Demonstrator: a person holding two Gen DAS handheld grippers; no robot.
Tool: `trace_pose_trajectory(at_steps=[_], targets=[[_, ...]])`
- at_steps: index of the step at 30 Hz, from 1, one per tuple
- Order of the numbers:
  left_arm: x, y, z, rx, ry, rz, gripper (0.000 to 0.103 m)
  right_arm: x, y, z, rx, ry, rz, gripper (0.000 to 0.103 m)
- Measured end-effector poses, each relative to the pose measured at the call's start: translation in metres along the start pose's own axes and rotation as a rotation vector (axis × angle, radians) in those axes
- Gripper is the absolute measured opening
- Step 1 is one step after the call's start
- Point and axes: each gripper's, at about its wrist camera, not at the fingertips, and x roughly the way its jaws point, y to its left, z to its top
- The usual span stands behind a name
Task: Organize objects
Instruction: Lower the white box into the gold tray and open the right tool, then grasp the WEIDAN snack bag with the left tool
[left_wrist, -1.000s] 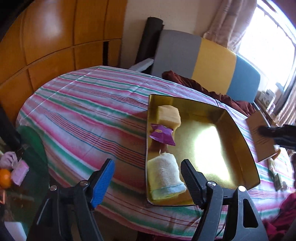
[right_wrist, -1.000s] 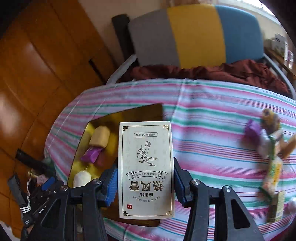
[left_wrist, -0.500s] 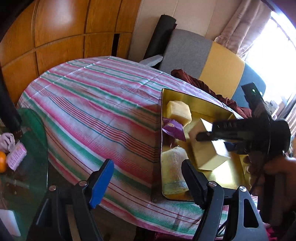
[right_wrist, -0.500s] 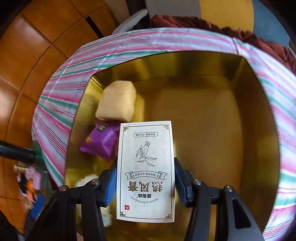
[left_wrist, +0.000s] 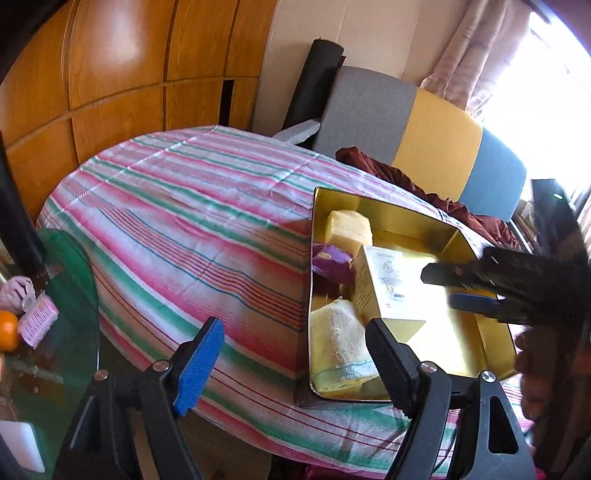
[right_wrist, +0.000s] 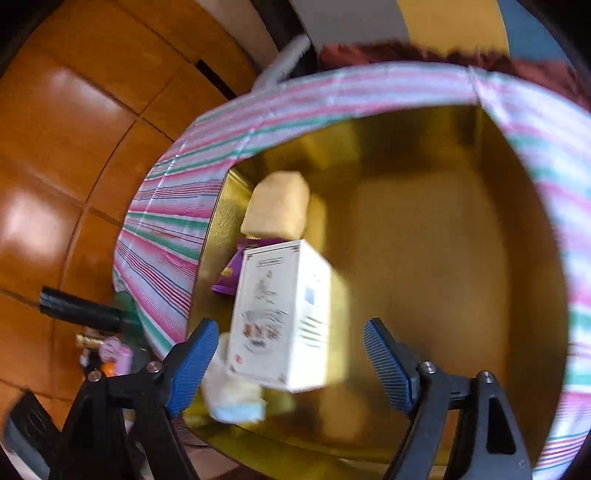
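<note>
A gold tray (left_wrist: 406, 214) sits on the striped table. In it lie a yellow sponge (left_wrist: 347, 225), a purple packet (left_wrist: 330, 262), a rolled towel (left_wrist: 340, 347) and a white printed box (left_wrist: 388, 280). My right gripper (right_wrist: 291, 343) hangs low over the tray (right_wrist: 443, 258), jaws opening. The white box (right_wrist: 280, 314) stands tilted between the blue pads, which are clear of it. The left wrist view shows the right gripper (left_wrist: 450, 290) just right of the box. My left gripper (left_wrist: 293, 354) hovers at the table's near edge, jaws opening with nothing between them.
The striped tablecloth (left_wrist: 184, 221) spreads left of the tray. A grey, yellow and blue chair (left_wrist: 424, 133) with a dark red cloth stands behind. Low on the left, a glass side table (left_wrist: 74, 295) carries an orange (left_wrist: 7, 328). Wooden cabinets line the back.
My right gripper sank into the tray, spread its jaws and let go of the white box, which now rests in the tray beside the purple packet. The left gripper stayed put.
</note>
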Motion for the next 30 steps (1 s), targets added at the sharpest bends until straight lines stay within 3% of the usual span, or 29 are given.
trace_pose_trajectory(at_steps=[7, 13, 24, 30], targets=[[-0.015, -0.023, 0.003, 0.086, -0.052, 0.009, 0.080, -0.057, -0.018, -0.020, -0.106, -0.108, -0.062, 0.084], [-0.023, -0.051, 0.003, 0.163, -0.067, -0.014, 0.081, -0.086, -0.048, -0.036, -0.099, -0.143, -0.115, 0.084], [-0.024, -0.109, -0.001, 0.299, -0.060, -0.089, 0.083, -0.160, -0.155, -0.053, 0.094, -0.250, -0.233, 0.084], [-0.020, -0.150, -0.004, 0.385, -0.046, -0.173, 0.083, -0.221, -0.240, -0.066, 0.286, -0.352, -0.370, 0.084]])
